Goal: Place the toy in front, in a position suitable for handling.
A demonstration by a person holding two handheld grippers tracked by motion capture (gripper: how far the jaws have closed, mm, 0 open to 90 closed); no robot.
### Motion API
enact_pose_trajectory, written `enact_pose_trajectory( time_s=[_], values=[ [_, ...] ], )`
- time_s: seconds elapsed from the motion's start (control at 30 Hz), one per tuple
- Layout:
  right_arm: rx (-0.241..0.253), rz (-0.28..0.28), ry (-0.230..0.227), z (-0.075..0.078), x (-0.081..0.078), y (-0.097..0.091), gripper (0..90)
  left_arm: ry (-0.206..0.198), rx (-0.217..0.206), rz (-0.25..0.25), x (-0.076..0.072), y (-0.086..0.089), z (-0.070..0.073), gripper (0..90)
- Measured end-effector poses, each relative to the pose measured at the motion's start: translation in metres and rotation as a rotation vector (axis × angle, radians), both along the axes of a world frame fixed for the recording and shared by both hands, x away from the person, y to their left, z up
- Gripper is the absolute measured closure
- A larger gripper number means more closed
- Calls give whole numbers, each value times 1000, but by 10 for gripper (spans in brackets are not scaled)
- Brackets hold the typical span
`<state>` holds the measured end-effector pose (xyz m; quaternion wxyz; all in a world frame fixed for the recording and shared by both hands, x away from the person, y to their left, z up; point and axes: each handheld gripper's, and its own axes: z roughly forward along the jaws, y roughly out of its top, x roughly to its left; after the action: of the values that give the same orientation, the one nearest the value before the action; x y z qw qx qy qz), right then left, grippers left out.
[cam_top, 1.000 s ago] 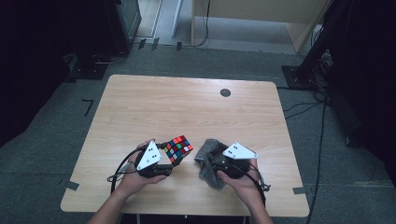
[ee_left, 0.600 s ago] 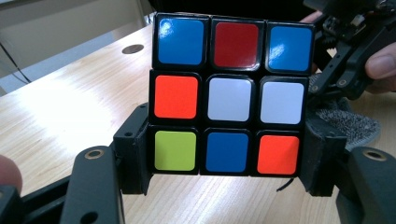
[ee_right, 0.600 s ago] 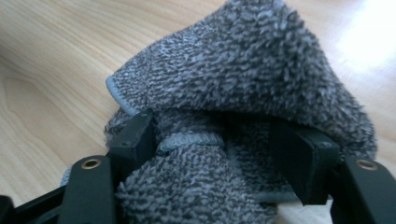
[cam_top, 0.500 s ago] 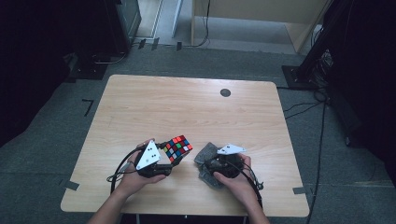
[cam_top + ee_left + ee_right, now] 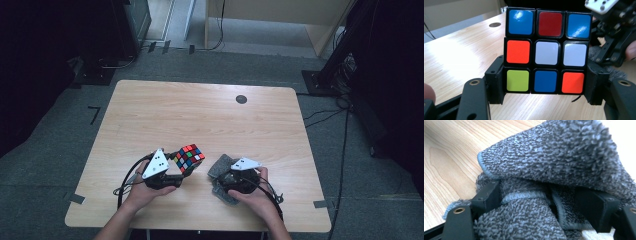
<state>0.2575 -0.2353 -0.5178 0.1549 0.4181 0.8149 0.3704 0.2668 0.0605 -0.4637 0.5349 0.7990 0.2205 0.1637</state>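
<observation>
High view: cube gripped, cloth being let go

Left claw (image 5: 181, 172) pinches the puzzle cube (image 5: 189, 157) by its sides, lifted off the surface (image 5: 200, 115). Just right of the cube, the right claw (image 5: 223, 181) has been spreading its jaws, the grey cloth (image 5: 218, 166) bunched loosely between them on the surface.

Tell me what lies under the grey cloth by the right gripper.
The grey cloth lies bunched on the wooden table, folds piled between the jaws of the right gripper, which have just been opening. Bare wood shows beside it; anything beneath the folds is covered.
</observation>
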Motion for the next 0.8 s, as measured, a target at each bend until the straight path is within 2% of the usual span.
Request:
enact_pose_trajectory(
  time_s=[0.13,0.27,0.47,0.63,0.8],
  values=[
    [20,-2,-41,-5,-4,-1,232,17,-18,7,2,0,0,338],
    [25,-6,-40,-5,-5,-3,247,27,-14,35,7,-1,-2,338],
    [18,-17,-45,-5,-6,-1,261,46,-10,43,11,-2,-6,338],
    [28,-17,-42,-5,-7,-1,325,32,8,40,11,-4,-5,337],
    [13,-33,-47,-4,-9,0,302,1,16,40,6,-13,3,337]
  ],
)
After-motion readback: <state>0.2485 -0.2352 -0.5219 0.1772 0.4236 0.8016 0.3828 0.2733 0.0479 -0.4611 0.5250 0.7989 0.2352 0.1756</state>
